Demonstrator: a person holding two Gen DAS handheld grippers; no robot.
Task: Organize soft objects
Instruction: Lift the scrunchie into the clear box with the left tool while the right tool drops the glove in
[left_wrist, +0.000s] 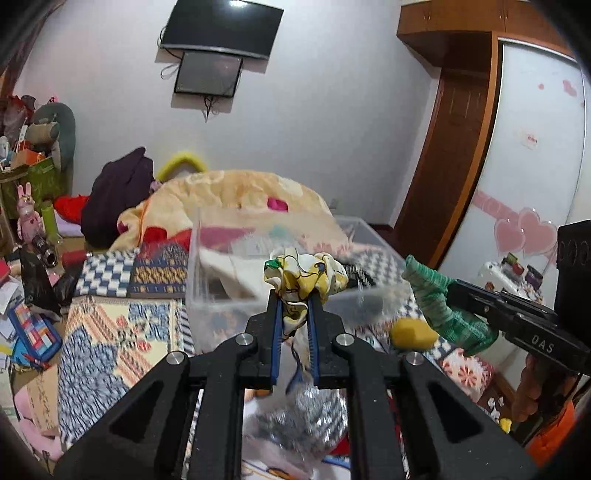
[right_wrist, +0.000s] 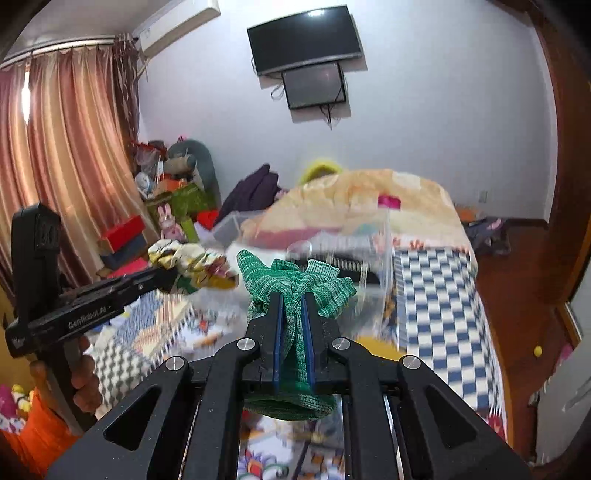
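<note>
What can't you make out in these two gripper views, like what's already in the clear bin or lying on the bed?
- Clear bin contents: motion blur and the yellow scarf in the left gripper hide them.
- Same bin, right wrist view: blurred, partly behind the green knit cloth in the right gripper.
- Yellow object on the bed: too blurred to identify.

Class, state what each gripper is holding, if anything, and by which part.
Left gripper: yellow patterned scrunchie, pinched at its lower edge. Right gripper: green knitted cloth, clamped across its bunched middle.
</note>
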